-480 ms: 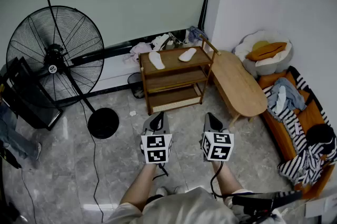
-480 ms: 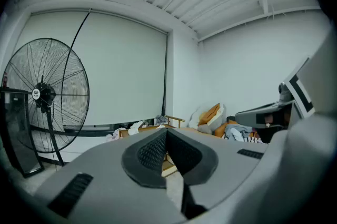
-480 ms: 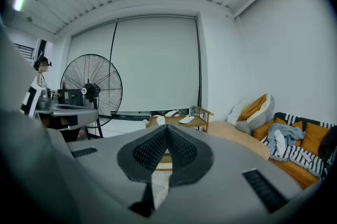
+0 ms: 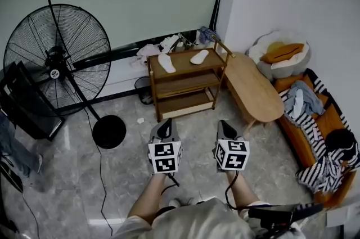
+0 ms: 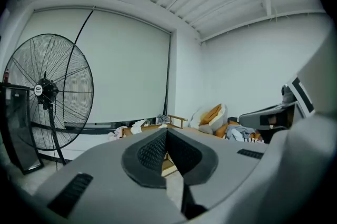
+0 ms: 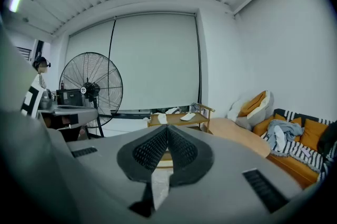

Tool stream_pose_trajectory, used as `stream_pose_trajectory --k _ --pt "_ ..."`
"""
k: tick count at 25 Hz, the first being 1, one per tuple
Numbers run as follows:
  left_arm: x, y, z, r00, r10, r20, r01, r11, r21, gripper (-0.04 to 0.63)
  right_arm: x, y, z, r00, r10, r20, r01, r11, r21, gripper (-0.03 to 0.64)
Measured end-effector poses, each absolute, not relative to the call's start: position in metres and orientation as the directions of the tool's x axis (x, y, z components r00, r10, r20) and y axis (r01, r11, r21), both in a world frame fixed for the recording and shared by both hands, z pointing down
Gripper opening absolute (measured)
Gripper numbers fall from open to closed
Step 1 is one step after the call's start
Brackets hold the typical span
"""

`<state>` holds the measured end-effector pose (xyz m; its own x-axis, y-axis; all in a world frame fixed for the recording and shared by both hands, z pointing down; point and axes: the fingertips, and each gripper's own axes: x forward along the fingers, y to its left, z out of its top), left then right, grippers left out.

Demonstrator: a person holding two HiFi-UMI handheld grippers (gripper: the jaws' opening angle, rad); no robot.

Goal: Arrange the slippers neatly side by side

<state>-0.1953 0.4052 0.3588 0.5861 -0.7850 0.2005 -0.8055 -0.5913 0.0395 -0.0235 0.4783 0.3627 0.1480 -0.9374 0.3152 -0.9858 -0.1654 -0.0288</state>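
Slippers (image 4: 166,63) lay angled apart atop the wooden rack (image 4: 184,68), well beyond the left gripper (image 4: 166,125) and right gripper (image 4: 226,126), both pinched closed and empty, seemingly because no reach had begun.

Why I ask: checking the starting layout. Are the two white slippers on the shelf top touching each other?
Apart. The head view shows the fan-side slipper and the other slipper lying on the shelf top with bare wood between them.

No legible text, round label (image 4: 54,73) on fan (image 4: 58,55) too small to read
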Motion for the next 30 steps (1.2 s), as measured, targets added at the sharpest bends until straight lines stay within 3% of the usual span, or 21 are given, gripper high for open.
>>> stream_pose_trajectory --k 16,30 --pt "-0.204 0.368 0.400 0.612 -0.740 0.280 -0.780 -0.623 0.059 0.005 -0.016 0.455 0.394 0.231 -0.897 0.377 -0.959 -0.276 -0.068 0.034" --pt "-0.152 0.247 0.396 0.577 -0.763 0.289 -0.812 -0.573 0.111 0.005 0.039 0.332 0.390 0.178 -0.905 0.385 -0.969 -0.230 -0.094 0.034"
